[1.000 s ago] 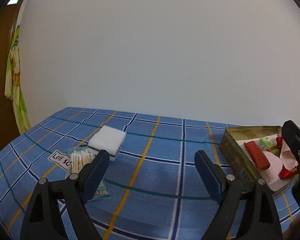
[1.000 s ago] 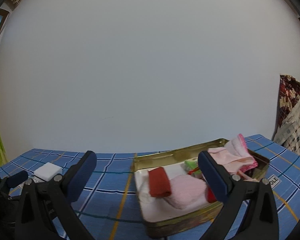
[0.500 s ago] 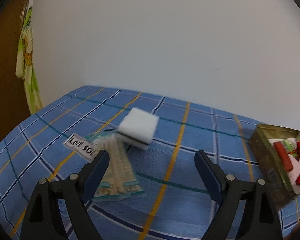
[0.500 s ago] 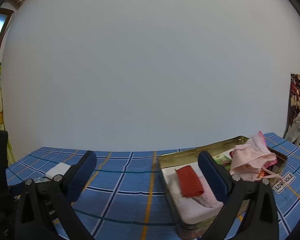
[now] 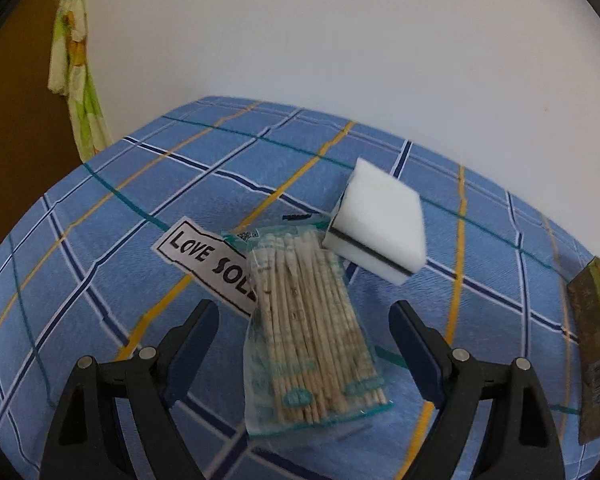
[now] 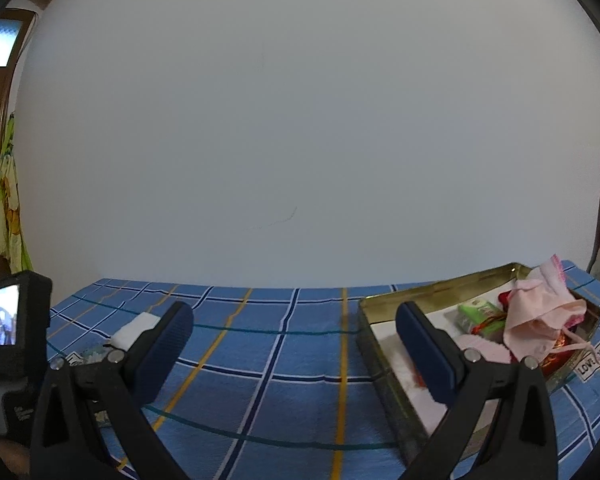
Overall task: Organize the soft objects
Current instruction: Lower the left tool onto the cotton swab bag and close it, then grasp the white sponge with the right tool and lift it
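Left wrist view: the left gripper [image 5: 304,328] is seen with its jaws spread wide, and nothing is pinched between them. A clear packet of cotton swabs [image 5: 308,332] lies flat on the blue checked cloth [image 5: 100,240], framed between the two fingers and below them. A white sponge [image 5: 380,228] with a dark stripe along its edge is seen just beyond the packet, toward the right finger, touching or overlapping the packet's far corner. A white label [image 5: 204,264] printed with black letters is partly covered by the packet's left edge. The side wall of a metal tin [image 5: 592,352] is cut off at the right border.

In the right wrist view, the right gripper [image 6: 296,344] is likewise spread and empty. The tin [image 6: 384,344] lies behind its right finger, holding a pink cloth [image 6: 540,320] and a green packet [image 6: 480,314]. The sponge [image 6: 134,328] is glimpsed beside the left finger.
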Tool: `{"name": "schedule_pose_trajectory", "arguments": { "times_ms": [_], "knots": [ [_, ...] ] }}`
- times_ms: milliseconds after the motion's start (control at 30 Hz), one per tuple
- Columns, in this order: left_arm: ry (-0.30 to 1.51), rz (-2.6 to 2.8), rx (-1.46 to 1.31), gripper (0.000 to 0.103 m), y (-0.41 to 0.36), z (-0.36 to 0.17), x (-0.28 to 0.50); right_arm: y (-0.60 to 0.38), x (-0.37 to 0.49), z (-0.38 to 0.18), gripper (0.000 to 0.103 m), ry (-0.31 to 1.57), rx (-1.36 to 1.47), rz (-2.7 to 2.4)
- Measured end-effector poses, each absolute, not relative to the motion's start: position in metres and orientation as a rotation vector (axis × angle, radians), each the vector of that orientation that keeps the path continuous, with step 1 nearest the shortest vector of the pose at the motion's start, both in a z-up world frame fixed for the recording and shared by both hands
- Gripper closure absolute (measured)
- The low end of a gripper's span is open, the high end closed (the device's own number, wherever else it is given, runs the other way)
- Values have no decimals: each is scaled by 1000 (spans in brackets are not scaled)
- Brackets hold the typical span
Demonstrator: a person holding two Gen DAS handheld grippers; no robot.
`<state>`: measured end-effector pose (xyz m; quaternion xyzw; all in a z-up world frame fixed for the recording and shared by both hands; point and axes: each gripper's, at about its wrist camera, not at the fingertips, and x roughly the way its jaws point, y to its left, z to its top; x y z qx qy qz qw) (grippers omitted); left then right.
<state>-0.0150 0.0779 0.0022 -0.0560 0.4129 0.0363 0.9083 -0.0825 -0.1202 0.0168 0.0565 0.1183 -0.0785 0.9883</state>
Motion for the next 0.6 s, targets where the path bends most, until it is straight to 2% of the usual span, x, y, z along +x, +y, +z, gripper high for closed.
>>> {"name": "schedule_pose_trajectory", "arguments": {
  "times_ms": [267,300,333,433,600],
  "knots": [
    [907,-50,-47,15,104,-5,5,-118,-67,12,0,269,135,-139],
    [906,-62,-43,20,108,-5,8,-116,-66,12,0,274,130,-136],
    [900,-71,-38,33,114,-4,10,-115,-64,11,0,277,128,-133],
    [881,-71,-75,52,139,-2,13,-112,-58,10,0,291,127,-124],
    [873,-87,-82,57,144,0,15,-100,-41,7,0,321,124,-105]
  ]
}}
